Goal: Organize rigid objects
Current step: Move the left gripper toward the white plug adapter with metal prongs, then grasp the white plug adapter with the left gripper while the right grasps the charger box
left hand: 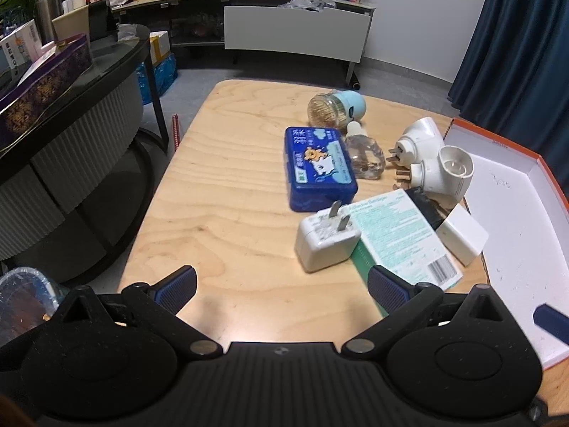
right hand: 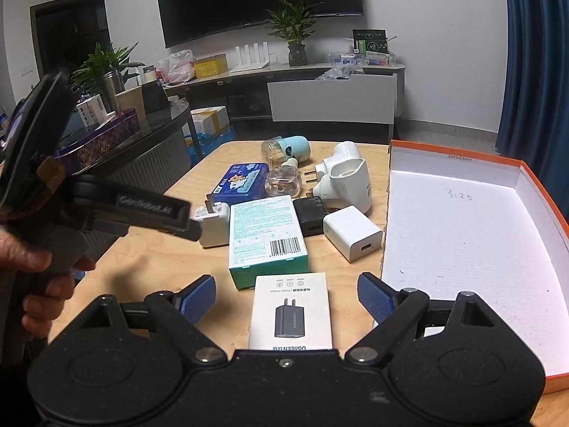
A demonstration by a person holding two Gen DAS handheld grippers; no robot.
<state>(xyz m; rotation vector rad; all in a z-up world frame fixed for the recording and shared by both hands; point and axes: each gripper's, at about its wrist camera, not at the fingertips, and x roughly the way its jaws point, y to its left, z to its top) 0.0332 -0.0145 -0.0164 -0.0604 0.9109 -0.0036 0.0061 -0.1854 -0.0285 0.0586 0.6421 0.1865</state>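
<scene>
Where the wooden table ends on the right, an orange-edged white box lid is laid open side up. Left of it, a green-and-white carton is set among a blue tin, two white plug-in diffusers, white chargers and a black charger. Nearest, a white adapter box is framed by the right gripper, spread wide and empty. The left gripper is likewise held wide open, gripping nothing, near a white plug.
</scene>
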